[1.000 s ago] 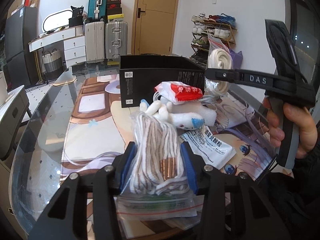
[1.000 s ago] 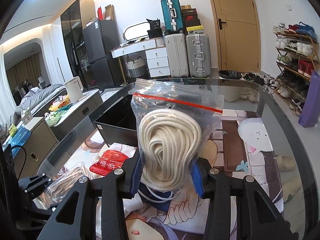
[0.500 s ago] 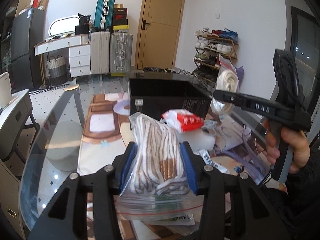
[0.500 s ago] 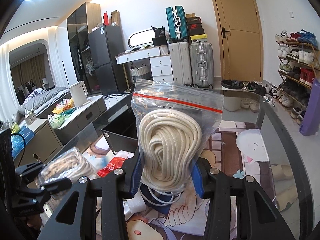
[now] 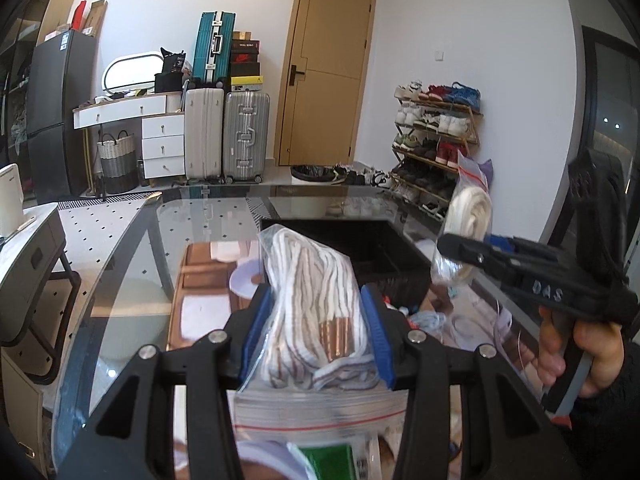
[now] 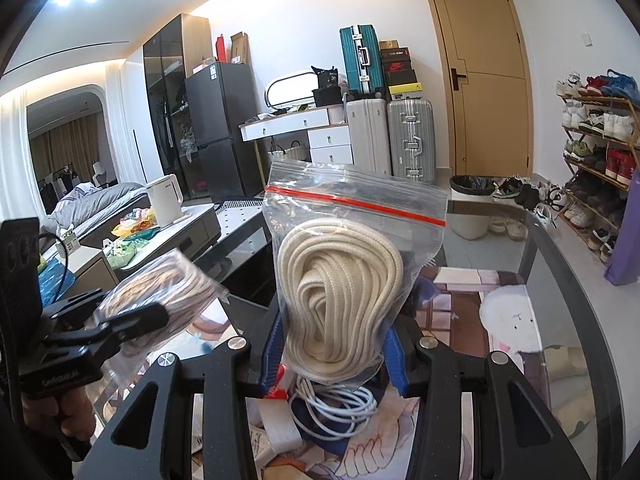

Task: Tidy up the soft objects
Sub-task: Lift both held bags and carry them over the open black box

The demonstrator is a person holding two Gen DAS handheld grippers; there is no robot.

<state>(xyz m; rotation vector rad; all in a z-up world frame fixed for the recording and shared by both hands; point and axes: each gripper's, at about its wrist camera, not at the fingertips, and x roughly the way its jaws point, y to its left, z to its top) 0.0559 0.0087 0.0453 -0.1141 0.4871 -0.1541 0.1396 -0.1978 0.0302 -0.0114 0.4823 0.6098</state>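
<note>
Spanning the lower part of both views, the glass table (image 5: pixel 120 280) carried a printed mat (image 6: pixel 512 320) and, toward its far side, a black box (image 5: pixel 384 248) standing open at the top; what lay inside it could not be made out. Both grippers hung above the table, each with a zip bag. The left gripper (image 5: pixel 316 332) was clenched on a clear bag of brown-and-white striped cord (image 5: pixel 312 304), its blue pads (image 5: pixel 256 332) pressing the bundle from either side, the bag's red seal line hanging low toward the camera. From the right wrist view this bag (image 6: pixel 160 296) showed blurred, raised near the box. The right gripper (image 6: pixel 332 352) was clamped on a clear bag of cream rope (image 6: pixel 340 296), the coil standing upright between the fingers with the red zip strip at the top. In the left wrist view that same bag (image 5: pixel 468 216) hung just beyond the box's right edge, held by the right hand (image 5: pixel 580 344). Below the rope bag, loose on the mat, lay a coil of white cable (image 6: pixel 336 408) and a small white packet (image 6: pixel 280 424).
</note>
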